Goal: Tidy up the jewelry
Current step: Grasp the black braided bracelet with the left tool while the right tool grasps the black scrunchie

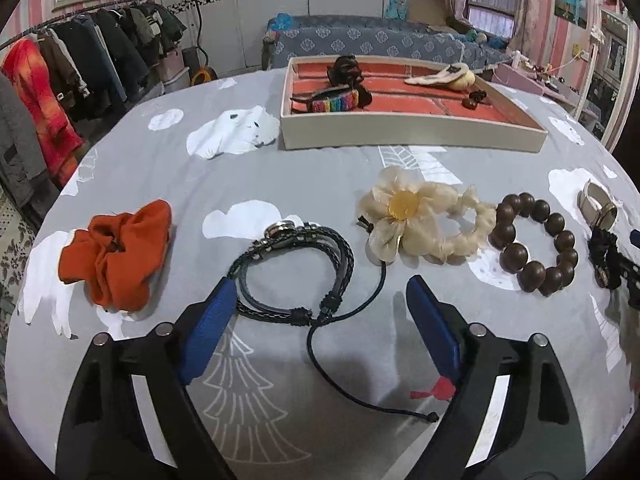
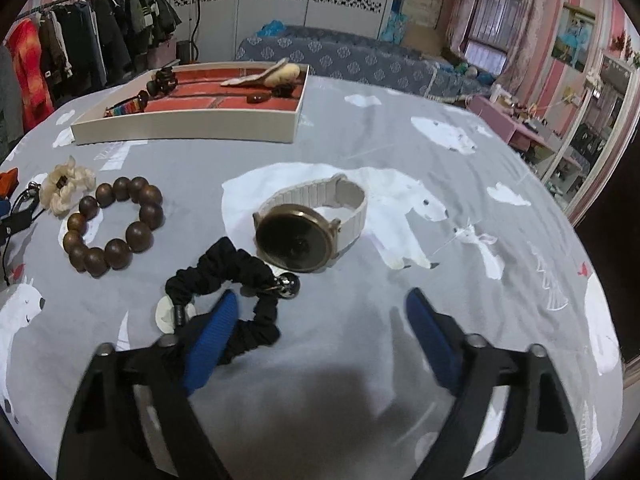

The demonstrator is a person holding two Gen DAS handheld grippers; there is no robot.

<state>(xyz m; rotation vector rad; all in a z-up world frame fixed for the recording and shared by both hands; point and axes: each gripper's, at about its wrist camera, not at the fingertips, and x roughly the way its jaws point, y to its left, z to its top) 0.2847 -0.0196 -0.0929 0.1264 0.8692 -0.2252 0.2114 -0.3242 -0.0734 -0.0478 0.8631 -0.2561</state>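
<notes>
My left gripper (image 1: 320,288) is open just above the grey cloth, its fingers on either side of a black braided cord bracelet (image 1: 298,268). To its left lies an orange scrunchie (image 1: 116,252); to its right lie a cream flower scrunchie (image 1: 416,220) and a brown bead bracelet (image 1: 534,242). My right gripper (image 2: 322,300) is open; its left finger rests over a black scrunchie (image 2: 224,276). A white-strapped watch (image 2: 308,224) lies just ahead of it. The bead bracelet also shows in the right wrist view (image 2: 114,226).
A cream tray with a red lining (image 1: 412,134) stands at the back of the table and holds hair clips, a rainbow band and a cream piece. It also shows in the right wrist view (image 2: 188,128). A clothes rack (image 1: 80,60) stands at the left, a blue sofa behind.
</notes>
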